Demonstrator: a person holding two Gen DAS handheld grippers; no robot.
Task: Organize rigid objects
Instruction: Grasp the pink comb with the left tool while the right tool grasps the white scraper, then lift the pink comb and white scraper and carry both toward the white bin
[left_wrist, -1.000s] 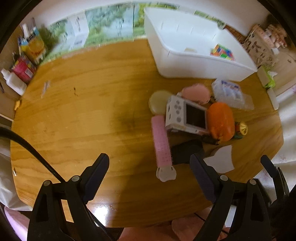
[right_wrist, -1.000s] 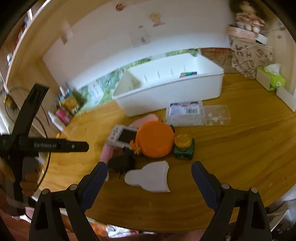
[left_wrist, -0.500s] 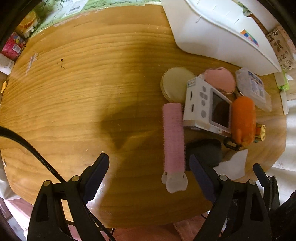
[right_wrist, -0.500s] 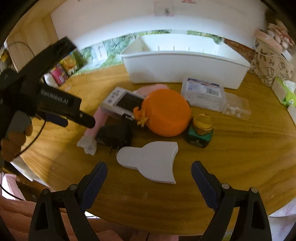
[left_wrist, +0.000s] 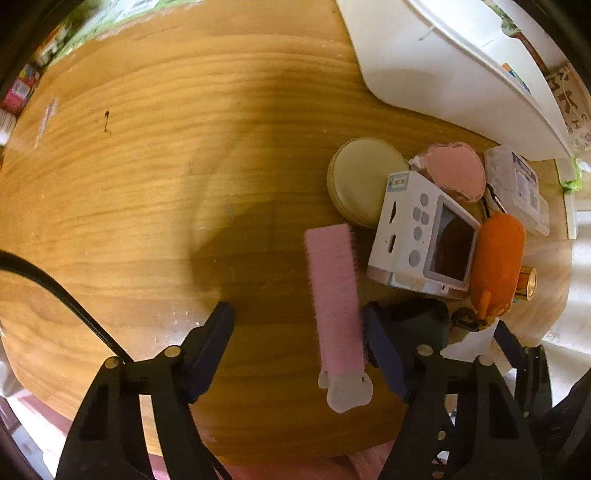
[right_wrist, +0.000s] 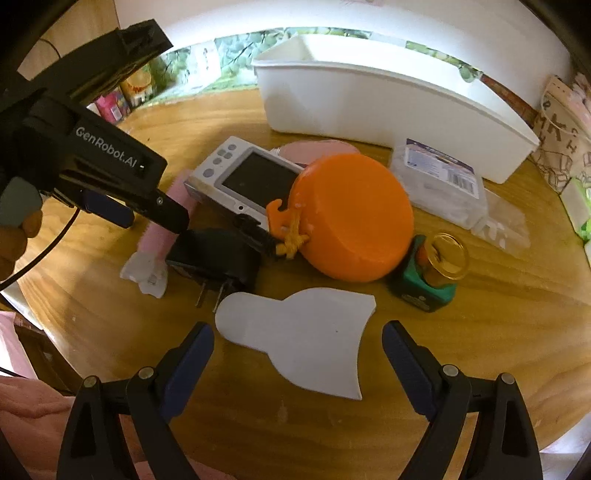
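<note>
A pink bristly roller (left_wrist: 334, 295) with a white end piece lies on the wooden table (left_wrist: 147, 184). My left gripper (left_wrist: 297, 325) points straight down over it. Its jaws are closing with the roller between them, near the right finger, and the left pad is still apart from it. In the right wrist view the left gripper (right_wrist: 147, 216) hovers at the roller (right_wrist: 173, 210). My right gripper (right_wrist: 297, 345) is open, with a flat white scraper (right_wrist: 295, 332) lying between its fingers, untouched. The white bin (right_wrist: 388, 107) stands behind.
Crowded beside the roller are a white camera (left_wrist: 421, 240), an orange disc (right_wrist: 354, 218), a black plug adapter (right_wrist: 214, 258), a cream round case (left_wrist: 362, 177), a clear plastic box (right_wrist: 436, 181) and a green gold-capped bottle (right_wrist: 432, 273). Bare wood (left_wrist: 129, 221) lies left.
The left gripper has sunk toward the pink roller and its jaws have narrowed around it. The right gripper has come down and closer to the white scraper.
</note>
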